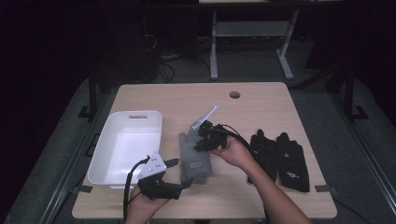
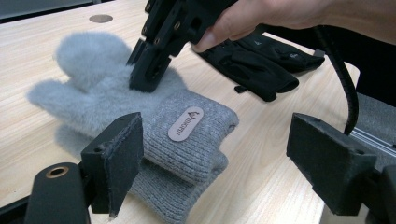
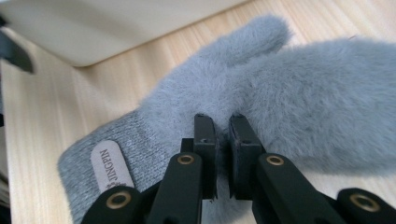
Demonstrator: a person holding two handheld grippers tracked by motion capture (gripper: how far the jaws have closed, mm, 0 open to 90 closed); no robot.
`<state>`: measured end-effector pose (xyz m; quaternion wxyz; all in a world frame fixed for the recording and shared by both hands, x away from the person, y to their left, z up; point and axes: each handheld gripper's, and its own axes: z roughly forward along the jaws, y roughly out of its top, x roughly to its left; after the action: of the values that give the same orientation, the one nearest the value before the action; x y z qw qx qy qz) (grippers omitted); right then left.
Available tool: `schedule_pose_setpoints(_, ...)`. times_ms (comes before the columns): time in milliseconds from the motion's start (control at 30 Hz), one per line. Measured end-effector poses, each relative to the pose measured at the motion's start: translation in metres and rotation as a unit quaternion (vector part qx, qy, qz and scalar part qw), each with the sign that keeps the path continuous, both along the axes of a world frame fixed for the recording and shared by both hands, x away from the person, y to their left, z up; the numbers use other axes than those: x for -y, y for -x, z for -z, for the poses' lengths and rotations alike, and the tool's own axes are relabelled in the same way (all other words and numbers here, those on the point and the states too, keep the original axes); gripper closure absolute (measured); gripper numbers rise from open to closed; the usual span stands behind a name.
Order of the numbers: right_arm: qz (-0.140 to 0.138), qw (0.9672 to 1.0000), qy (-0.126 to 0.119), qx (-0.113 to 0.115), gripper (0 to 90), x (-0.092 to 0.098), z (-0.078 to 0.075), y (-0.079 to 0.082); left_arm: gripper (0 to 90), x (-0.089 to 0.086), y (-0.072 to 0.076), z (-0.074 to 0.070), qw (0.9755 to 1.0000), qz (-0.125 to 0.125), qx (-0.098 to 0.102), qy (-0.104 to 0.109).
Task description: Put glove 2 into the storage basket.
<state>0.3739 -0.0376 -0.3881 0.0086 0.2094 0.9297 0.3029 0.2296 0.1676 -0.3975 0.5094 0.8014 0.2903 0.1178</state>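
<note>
The grey mittens are lying stacked near the middle of the wooden table, just to the right of the white bin. In the left gripper view the upper mitten is resting on the lower one, cuffs toward the camera, with a small oval label showing on the upper cuff.

The right gripper is pressing down on the fluffy part of the upper mitten. In the right gripper view its jaws are standing almost together — a pinch of grey fur is sitting in the narrow gap between the pads, so the right gripper is gripping the mitten's pile.

The left gripper is hovering at the near edge of the table, just short of the mitten cuffs. Its jaws are standing wide apart — nothing is lying between the pads, and the left gripper is touching neither mitten.

A pair of black gloves is lying to the right of the mittens, apart from them.
</note>
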Motion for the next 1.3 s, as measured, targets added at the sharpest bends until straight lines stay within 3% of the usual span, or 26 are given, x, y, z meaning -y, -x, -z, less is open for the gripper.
schedule_pose_setpoints(233, 0.021, 0.9991, -0.007, -0.035, 83.9, -0.003, 0.01, -0.007, 18.7, -0.002, -0.002, 0.002, 1.0, -0.001, -0.004, -0.004)
schedule_pose_setpoints(467, 0.027, 0.9985, -0.023, -0.042, 83.9, -0.004, 0.005, -0.003, 18.7, 0.0, -0.001, 0.0, 1.0, -0.002, -0.002, -0.001)
schedule_pose_setpoints(667, 0.035, 0.998, -0.015, -0.05, 83.1, -0.008, 0.013, -0.005, 18.9, 0.001, -0.001, 0.002, 1.0, -0.002, -0.004, -0.005)
schedule_pose_setpoints(700, 0.035, 0.998, -0.015, -0.049, 81.3, -0.008, 0.015, -0.005, 18.9, 0.001, -0.001, 0.002, 1.0, -0.001, -0.005, -0.006)
schedule_pose_setpoints(833, 0.059, 0.9965, -0.028, -0.054, 50.7, -0.001, 0.011, -0.007, 18.9, 0.002, -0.002, 0.003, 1.0, -0.003, -0.005, -0.006)
schedule_pose_setpoints(933, 0.084, 0.9946, -0.038, -0.048, 38.5, 0.009, 0.008, -0.012, 18.9, 0.002, -0.001, 0.003, 0.9999, -0.002, -0.006, -0.009)
schedule_pose_setpoints(1033, 0.104, 0.9926, -0.04, -0.048, 31.0, 0.017, 0.01, -0.019, 18.9, 0.003, -0.002, 0.002, 0.9999, 0.0, -0.005, -0.009)
schedule_pose_setpoints(1300, 0.165, 0.9826, -0.052, -0.068, 23.4, 0.031, 0.016, -0.043, 18.9, 0.007, -0.001, 0.0, 0.9999, 0.004, -0.003, -0.009)
